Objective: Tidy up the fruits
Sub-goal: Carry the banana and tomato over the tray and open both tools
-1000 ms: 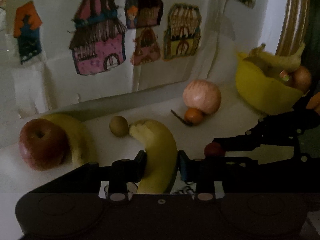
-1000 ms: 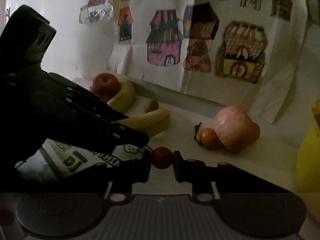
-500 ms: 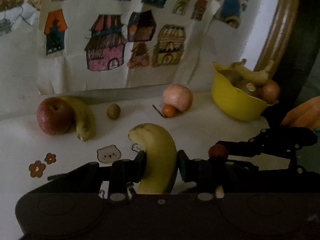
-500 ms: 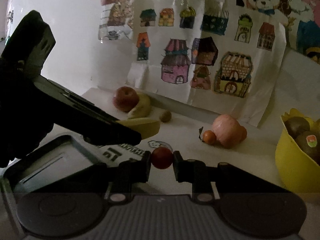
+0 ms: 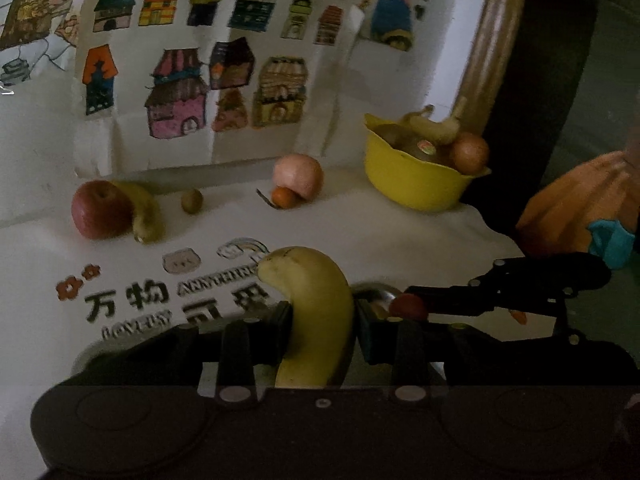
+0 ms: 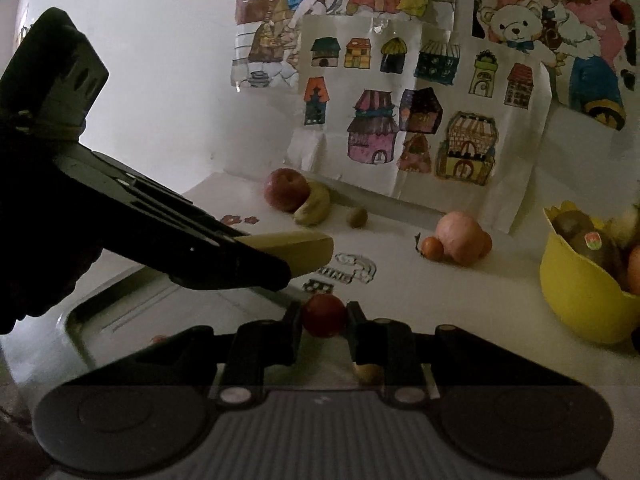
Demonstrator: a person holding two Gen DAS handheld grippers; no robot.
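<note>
My left gripper is shut on a yellow banana, held above the white table. In the right wrist view that banana sticks out of the left gripper's dark fingers. My right gripper is shut on a small red fruit, and the left wrist view shows this red fruit just right of the banana. Against the back wall lie a red apple, a second banana, a small brown kiwi, a pink apple and a small orange fruit.
A yellow bowl holding a banana, kiwis and a round fruit stands at the back right, near the table edge. A grey tray lies below both grippers. Drawings of houses hang on the wall. A person's orange sleeve shows at right.
Both grippers have pulled back from the wall and risen a little, carrying their fruit. The fruits on the table look farther away, and the printed mat and grey tray have come into view.
</note>
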